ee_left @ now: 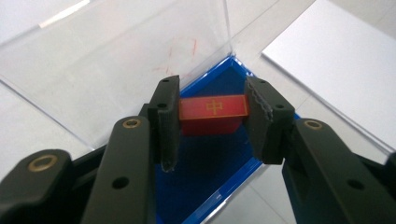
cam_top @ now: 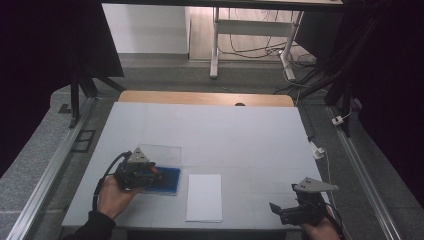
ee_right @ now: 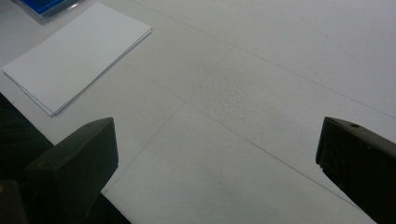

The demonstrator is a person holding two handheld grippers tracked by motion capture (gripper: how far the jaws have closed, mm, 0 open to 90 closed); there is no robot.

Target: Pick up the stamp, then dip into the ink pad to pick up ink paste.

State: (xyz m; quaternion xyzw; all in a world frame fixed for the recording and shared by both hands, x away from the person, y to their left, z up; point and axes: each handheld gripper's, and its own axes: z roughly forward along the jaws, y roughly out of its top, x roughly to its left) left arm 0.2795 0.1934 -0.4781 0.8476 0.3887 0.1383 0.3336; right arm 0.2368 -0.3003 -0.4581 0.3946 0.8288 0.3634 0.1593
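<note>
A small red block with a gold mark on top is clamped at both ends between the jaws of my left gripper. It hangs just over the blue-lined tray of a shallow case, whose clear lid stands open behind it. From above, the left gripper sits over the blue tray at the front left, with the clear lid lying flat beyond. My right gripper hovers at the front right with its jaws wide apart over bare table, nothing between them.
A folded white sheet of paper lies between the two grippers, just right of the blue tray, near the table's front edge. The white table cover stretches back to a wooden edge. Dark frame rails run along both sides.
</note>
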